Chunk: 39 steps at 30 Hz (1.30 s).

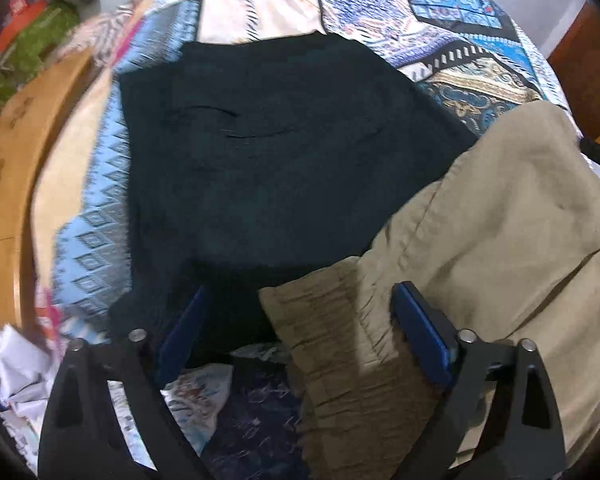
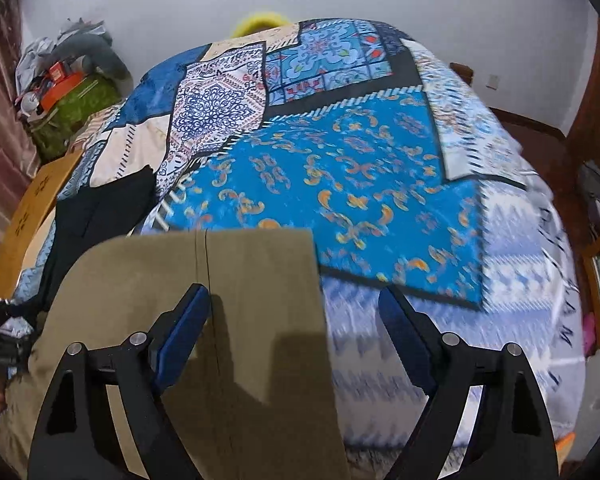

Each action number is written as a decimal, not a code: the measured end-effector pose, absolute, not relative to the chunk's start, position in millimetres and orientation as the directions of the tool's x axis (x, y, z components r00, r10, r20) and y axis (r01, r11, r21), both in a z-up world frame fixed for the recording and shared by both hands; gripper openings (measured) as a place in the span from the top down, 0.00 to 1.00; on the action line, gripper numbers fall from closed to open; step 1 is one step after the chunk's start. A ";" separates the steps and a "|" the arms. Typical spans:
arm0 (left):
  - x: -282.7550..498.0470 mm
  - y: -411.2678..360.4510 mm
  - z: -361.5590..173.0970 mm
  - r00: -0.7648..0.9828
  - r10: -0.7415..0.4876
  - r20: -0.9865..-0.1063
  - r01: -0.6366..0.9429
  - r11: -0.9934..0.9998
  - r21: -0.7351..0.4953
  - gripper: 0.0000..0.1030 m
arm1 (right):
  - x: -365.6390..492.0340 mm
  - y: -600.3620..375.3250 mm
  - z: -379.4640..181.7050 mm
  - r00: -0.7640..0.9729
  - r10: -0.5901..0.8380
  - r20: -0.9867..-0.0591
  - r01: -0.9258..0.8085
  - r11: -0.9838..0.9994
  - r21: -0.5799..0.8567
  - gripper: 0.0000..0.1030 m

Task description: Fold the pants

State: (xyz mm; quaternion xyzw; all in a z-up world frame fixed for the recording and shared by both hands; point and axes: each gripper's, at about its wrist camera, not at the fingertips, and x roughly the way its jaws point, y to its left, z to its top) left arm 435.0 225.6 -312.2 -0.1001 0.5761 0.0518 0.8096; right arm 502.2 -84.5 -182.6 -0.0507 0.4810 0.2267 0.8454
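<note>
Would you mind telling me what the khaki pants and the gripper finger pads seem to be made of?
Khaki pants: probably woven cotton or a blend, matte, with soft creases and a gathered elastic waistband. Finger pads: blue, smooth, apparently rubber or soft plastic, on black rigid-looking plastic arms; the exact material is unclear.

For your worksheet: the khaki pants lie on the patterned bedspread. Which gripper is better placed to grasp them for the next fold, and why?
Probably the left gripper: its open jaws straddle the gathered waistband of the khaki pants. The right gripper, also open, hangs over the hem edge, half above bare bedspread.
</note>
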 end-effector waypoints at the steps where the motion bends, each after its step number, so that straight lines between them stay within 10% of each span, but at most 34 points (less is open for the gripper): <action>1: 435.7 225.7 -313.9 0.332 -0.060 -0.941 -0.194 0.972 -0.130 0.20 | 505.0 -80.4 -187.9 0.425 0.335 -0.841 -0.432 0.892 0.137 0.24; 3: 436.4 227.4 -314.3 0.335 -0.118 -0.935 -0.188 0.964 -0.189 0.39 | 507.4 -76.5 -195.2 0.419 0.367 -0.831 -0.425 0.887 0.178 0.32; 13: 430.2 218.3 -292.9 0.396 -0.025 -0.918 -0.204 0.972 -0.114 0.54 | 498.5 -72.7 -185.2 0.474 0.346 -0.810 -0.404 0.902 0.149 0.89; 29: 397.7 209.2 -118.5 0.689 0.132 -0.712 -0.187 0.982 0.001 0.57 | 448.0 -102.0 -22.0 0.717 0.387 -0.580 -0.430 0.900 0.069 0.91; 39: 338.2 175.2 -108.5 0.703 0.124 -0.700 -0.116 0.991 0.059 0.57 | 365.7 -147.9 -6.9 0.711 0.430 -0.557 -0.472 0.879 0.076 0.91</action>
